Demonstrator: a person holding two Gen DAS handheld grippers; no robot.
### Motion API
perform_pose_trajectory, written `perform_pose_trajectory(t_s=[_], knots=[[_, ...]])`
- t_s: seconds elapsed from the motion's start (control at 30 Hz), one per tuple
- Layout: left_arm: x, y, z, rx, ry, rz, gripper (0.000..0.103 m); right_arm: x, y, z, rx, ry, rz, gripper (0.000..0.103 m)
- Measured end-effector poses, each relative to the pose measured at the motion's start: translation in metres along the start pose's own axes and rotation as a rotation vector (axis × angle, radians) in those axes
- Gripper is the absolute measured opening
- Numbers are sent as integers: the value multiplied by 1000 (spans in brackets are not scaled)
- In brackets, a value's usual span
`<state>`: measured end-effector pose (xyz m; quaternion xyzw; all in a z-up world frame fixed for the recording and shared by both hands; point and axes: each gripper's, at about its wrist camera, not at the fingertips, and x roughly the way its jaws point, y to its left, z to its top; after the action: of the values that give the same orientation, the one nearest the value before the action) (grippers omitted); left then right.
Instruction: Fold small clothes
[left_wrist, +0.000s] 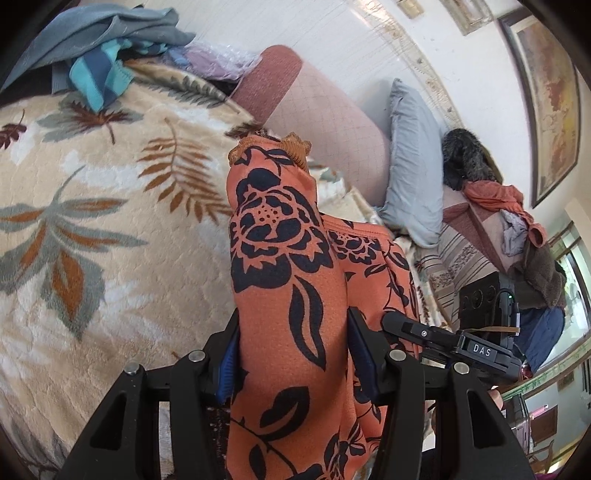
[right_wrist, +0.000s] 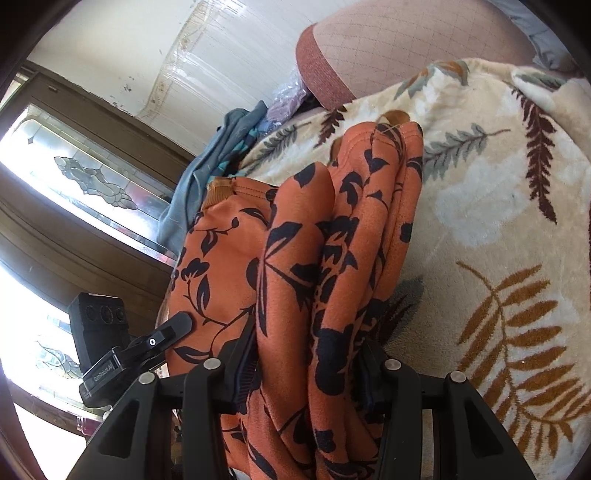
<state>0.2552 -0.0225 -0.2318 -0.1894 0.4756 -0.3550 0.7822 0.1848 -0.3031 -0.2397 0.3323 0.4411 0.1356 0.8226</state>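
Gripping the orange floral garment (left_wrist: 284, 280) w/ both tools: left gripper (left_wrist: 293, 354) clenched on a thick bunched fold, fabric filling the gap between its blue pads; right gripper (right_wrist: 308, 365) likewise clamped on several gathered layers of the same garment (right_wrist: 314, 258).

Landmark = leaf-print blanket (left_wrist: 92, 206). Garment is held up over the blanket; whether any part touches it, cannot tell. No containers seen in either view.

Left view only: grey pillow (left_wrist: 410, 162) beyond the blanket's far edge, against the pink quilted bolster (left_wrist: 325, 122); heap of clothes (left_wrist: 495, 199) past the pillow, topped by a dark furry item; framed picture (left_wrist: 546, 96) on the wall above that heap. Right gripper's body visible beside the garment, marked "DAS".

Right view only: leaded-glass window (right_wrist: 85, 173) off the blanket's (right_wrist: 498, 206) side; left gripper's body low beside the garment.

Both views: blue-grey clothes pile (left_wrist: 103, 40) (right_wrist: 207, 158) at the blanket's far corner, next to the bolster (right_wrist: 388, 40).

Hidden/unclear: garment's lower part cut off by frame bottom; overall shape not readable. Orange ribbed cuff (left_wrist: 269, 146) shows at top of the left bunch.
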Motion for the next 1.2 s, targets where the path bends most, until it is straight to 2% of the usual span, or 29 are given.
perform_pose_trajectory(t_s=[0.07, 0.17, 0.2, 0.27, 0.33, 0.4, 0.47, 0.57, 0.63, 0.67, 0.77, 0.83, 0.9, 0.97, 1.0, 1.03, 1.07, 1.1, 1.13, 1.2], knots=[[11, 11, -2, -30, 38, 50, 54, 9, -7, -1, 10, 19, -17, 47], [20, 32, -2, -99, 60, 141, 60, 25, -18, -2, 20, 61, -62, 47], [21, 38, -1, -119, 65, 142, 61, 29, -22, -2, 18, 71, -83, 47], [19, 43, 1, -148, 56, 131, 65, 37, -34, 0, 47, 119, -99, 51], [15, 42, 2, -145, 33, 153, 66, 40, -44, 3, 97, 145, -105, 63], [7, 37, 6, -120, -13, 191, 66, 37, -46, 8, 112, 152, -103, 64], [-4, 30, 9, -79, -73, 221, 68, 24, -44, 15, 104, 105, -113, 64], [-12, 15, 16, -21, -146, 234, 72, -5, -32, 26, 68, -36, -129, 64], [-13, 6, 18, 13, -162, 221, 73, -24, -22, 29, 30, -136, -88, 63], [-11, 0, 19, 35, -160, 210, 74, -29, -16, 30, 11, -159, -52, 63], [2, -18, 15, 121, -120, 221, 76, -26, 1, 29, -49, -154, 55, 62], [15, -26, 10, 177, -70, 247, 76, -10, 7, 26, -67, -103, 57, 52], [28, -26, 6, 211, -24, 293, 77, 10, 2, 24, -63, -42, 6, 49], [41, -17, 3, 231, 24, 394, 80, 30, -14, 20, -19, 13, -60, 46], [49, -9, 2, 228, 57, 443, 85, 39, -26, 19, 12, 43, -94, 39], [56, 2, 1, 199, 100, 451, 88, 44, -35, 18, 32, 57, -112, 31], [61, 16, 1, 133, 127, 425, 94, 46, -40, 19, 37, 58, -106, 31], [61, 27, 3, 73, 125, 385, 96, 46, -43, 21, 42, 61, -95, 31], [60, 29, 4, 69, 120, 372, 96, 47, -45, 21, 45, 67, -96, 31], [61, 23, 2, 128, 113, 397, 97, 50, -43, 18, 11, 61, -117, 31]])
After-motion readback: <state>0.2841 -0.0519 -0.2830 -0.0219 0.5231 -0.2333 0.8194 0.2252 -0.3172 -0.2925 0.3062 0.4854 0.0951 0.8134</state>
